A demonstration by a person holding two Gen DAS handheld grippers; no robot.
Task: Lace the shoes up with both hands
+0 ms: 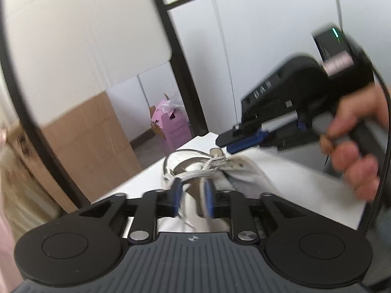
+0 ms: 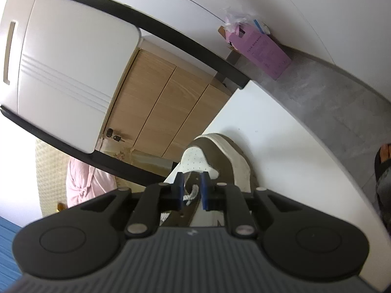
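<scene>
Both units same build: left hand-held gripper (image 1: 193, 196) and right hand-held gripper (image 2: 192, 190) have a grey ribbed top plate with a small compass-like mark, and matte black housing with a round disc recess on each side. Black linkage arms carry silver pivot pins and screws. Fingers are black with blue pads (image 1: 209, 199). Seen from the side in the left wrist view, the right unit has a black pistol-style handle, a blue slide part, a silver rod, a box on top with a green LED strip, and a black cable. Bare hand (image 1: 352, 151), no sleeve visible.
</scene>
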